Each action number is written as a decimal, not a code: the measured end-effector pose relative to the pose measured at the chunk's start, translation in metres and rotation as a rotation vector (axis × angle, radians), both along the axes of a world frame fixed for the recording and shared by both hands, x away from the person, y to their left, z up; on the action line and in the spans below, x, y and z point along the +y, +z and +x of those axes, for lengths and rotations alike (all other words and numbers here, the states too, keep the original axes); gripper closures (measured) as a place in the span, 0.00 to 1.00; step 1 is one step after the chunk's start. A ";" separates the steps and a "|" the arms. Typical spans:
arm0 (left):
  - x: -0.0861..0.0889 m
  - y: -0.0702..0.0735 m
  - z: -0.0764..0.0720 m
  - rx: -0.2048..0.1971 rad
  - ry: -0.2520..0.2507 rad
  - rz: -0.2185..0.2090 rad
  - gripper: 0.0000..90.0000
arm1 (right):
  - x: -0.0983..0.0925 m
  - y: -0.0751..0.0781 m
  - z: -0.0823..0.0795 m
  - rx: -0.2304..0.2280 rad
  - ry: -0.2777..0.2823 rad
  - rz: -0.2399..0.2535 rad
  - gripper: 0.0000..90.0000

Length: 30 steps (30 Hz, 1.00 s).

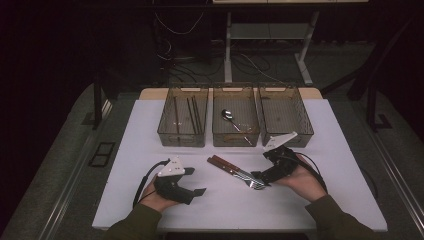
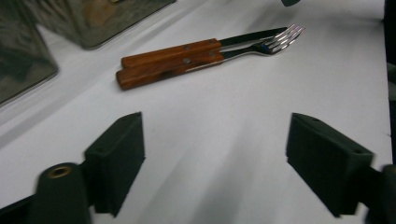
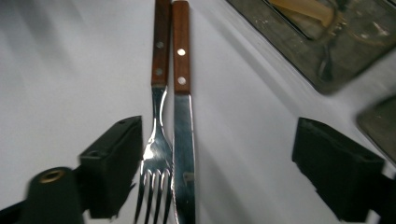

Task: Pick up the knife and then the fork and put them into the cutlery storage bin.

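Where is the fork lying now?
In the high view, the fork lies on the white table beside the knife, right of centre, at the right tool.

Overhead view, two close views sharing fork (image 2: 280, 39)

There were 3 bins (image 1: 235, 121), 1 spoon (image 1: 229, 118), 1 fork (image 3: 156, 154), 1 knife (image 3: 183, 140) and 2 grippers: left gripper (image 1: 192, 186), right gripper (image 1: 261, 175).
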<state>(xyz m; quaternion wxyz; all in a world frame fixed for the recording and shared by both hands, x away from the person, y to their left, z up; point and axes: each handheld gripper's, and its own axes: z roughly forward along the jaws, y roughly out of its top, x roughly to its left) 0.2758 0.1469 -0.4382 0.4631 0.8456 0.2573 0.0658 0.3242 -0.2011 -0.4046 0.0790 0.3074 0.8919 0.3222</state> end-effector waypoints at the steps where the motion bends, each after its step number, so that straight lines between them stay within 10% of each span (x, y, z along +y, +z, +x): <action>1: 0.003 -0.001 -0.001 0.000 0.005 -0.005 0.15 | 0.004 0.001 0.003 0.014 0.015 -0.001 0.26; 7: 0.016 -0.002 -0.007 0.014 0.030 -0.029 0.00 | 0.030 0.005 0.021 0.059 0.042 -0.055 0.35; 22: 0.019 -0.002 -0.008 0.013 0.043 -0.043 0.00 | 0.083 0.001 0.051 0.138 0.203 -0.288 0.69; 30: 0.018 -0.002 -0.008 0.017 0.035 -0.049 0.00 | 0.095 -0.005 0.055 0.208 0.205 -0.329 0.77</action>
